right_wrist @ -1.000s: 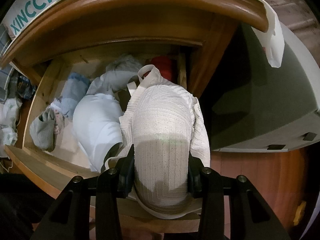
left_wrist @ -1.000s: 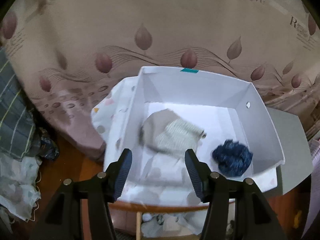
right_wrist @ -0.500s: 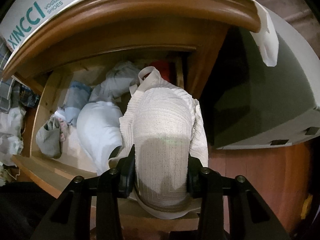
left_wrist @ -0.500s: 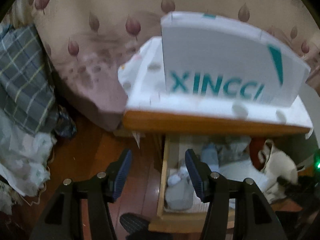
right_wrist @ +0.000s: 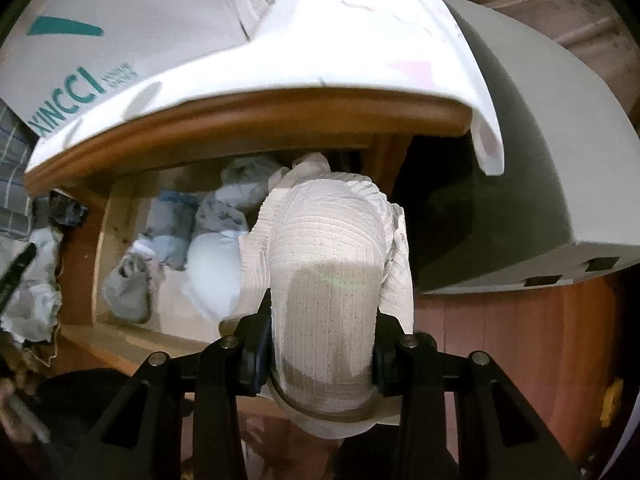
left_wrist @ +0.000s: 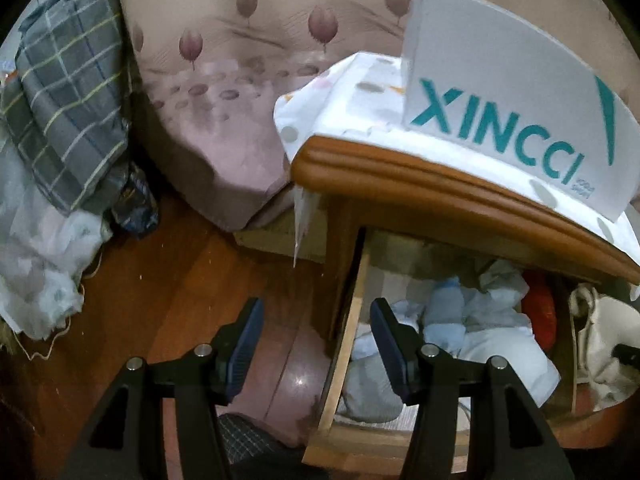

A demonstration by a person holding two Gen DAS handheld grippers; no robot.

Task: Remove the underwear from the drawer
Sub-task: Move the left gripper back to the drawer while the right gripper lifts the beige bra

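The wooden drawer [left_wrist: 345, 344] stands open under the cabinet top, filled with rolled and bunched underwear [left_wrist: 480, 332] in white, light blue and grey. My right gripper [right_wrist: 322, 340] is shut on a cream ribbed piece of underwear [right_wrist: 324, 264] and holds it above the drawer's right end [right_wrist: 120, 344]. That same piece shows at the right edge of the left wrist view [left_wrist: 600, 344]. My left gripper [left_wrist: 316, 344] is open and empty, over the drawer's left side wall and the floor.
A white XINCCI shoe box [left_wrist: 500, 108] sits on a dotted white cloth on the wooden cabinet top [left_wrist: 420, 172]. A grey box lid [right_wrist: 520, 168] leans to the right. A bed with pink leaf-print cover [left_wrist: 224, 92], plaid cloth [left_wrist: 68, 96] and the wooden floor [left_wrist: 168, 304] lie to the left.
My left gripper swung down from above the shoe box to the drawer's left edge. My right gripper lifted the cream underwear higher, away from the drawer.
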